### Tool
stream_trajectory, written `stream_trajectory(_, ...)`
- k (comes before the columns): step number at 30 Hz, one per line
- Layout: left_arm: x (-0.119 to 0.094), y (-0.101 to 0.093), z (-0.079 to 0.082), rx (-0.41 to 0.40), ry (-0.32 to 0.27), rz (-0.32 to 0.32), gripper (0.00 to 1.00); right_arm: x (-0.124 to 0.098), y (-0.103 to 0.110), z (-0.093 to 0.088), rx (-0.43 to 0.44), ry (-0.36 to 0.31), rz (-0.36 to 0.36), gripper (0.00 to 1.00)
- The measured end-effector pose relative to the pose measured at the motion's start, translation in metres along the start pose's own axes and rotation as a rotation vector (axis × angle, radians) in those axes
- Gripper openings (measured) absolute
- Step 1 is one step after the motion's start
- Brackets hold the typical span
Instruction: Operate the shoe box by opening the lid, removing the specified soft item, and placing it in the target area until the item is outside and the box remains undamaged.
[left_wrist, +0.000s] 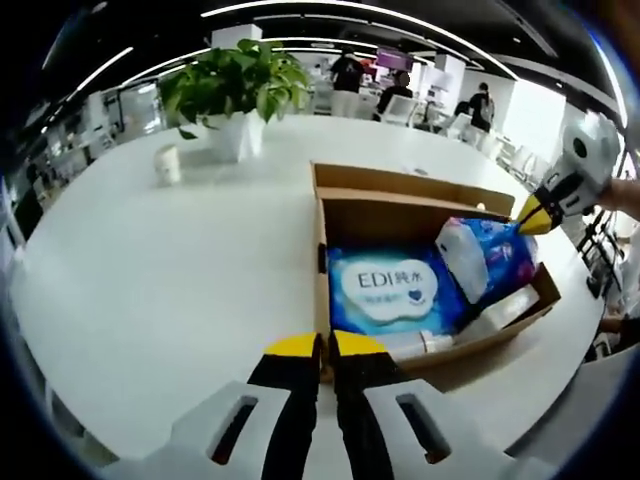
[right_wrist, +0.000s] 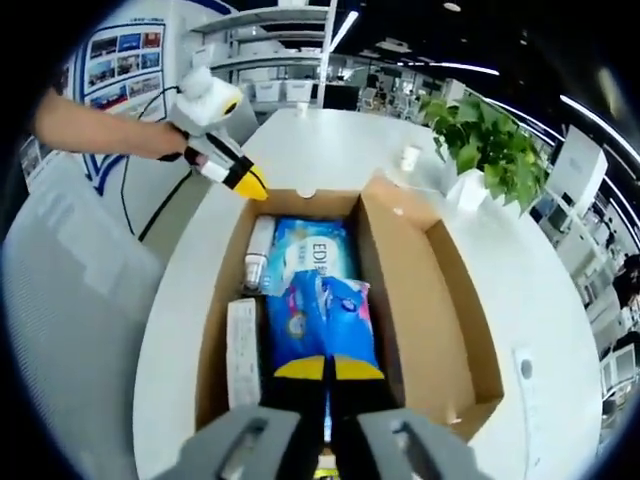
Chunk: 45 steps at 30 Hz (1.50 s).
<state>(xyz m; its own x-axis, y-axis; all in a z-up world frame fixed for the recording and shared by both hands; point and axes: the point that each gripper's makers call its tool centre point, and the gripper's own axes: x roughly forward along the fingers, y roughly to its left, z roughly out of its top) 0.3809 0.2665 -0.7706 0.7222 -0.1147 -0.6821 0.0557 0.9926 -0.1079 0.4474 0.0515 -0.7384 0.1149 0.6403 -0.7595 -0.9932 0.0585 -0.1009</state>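
Note:
An open cardboard shoe box (left_wrist: 322, 250) (right_wrist: 215, 330) lies on a white table. Inside it, a flat blue-and-white soft pack marked EDI (left_wrist: 385, 290) (right_wrist: 318, 250) sits on the bottom. A second blue soft pack (left_wrist: 485, 255) (right_wrist: 325, 320) is tilted up on top of it. My right gripper (right_wrist: 329, 368) (left_wrist: 535, 215) is shut on that tilted pack's end. At the box's near edge my left gripper (left_wrist: 326, 345) (right_wrist: 250, 185) has its jaws pressed together, and the cardboard wall appears pinched between them. A hand holds the left gripper in the right gripper view.
A white tube (right_wrist: 257, 255) and a flat white carton (right_wrist: 242, 350) lie along one inner wall. The lid flap (right_wrist: 430, 290) stands open. A potted plant (left_wrist: 235, 90) (right_wrist: 485, 140) and a small cup (left_wrist: 168, 163) stand on the table. A grey chair (right_wrist: 70, 300) is beside it.

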Motion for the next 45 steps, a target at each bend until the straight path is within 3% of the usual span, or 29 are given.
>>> stream_trajectory(19,0.002,0.001,0.0,-0.012,0.003,0.015,0.01,-0.022,0.002,0.019,-0.037,-0.032,-0.002,0.0)
stream_trajectory(35,0.004,0.004,-0.001,-0.02,0.008,0.002,0.02,-0.042,0.003,0.02,-0.028,-0.05,-0.005,0.0)
stream_trajectory(45,0.001,-0.003,0.0,0.067,-0.001,-0.016,0.04,-0.062,-0.002,0.015,-0.015,-0.061,-0.016,0.0)
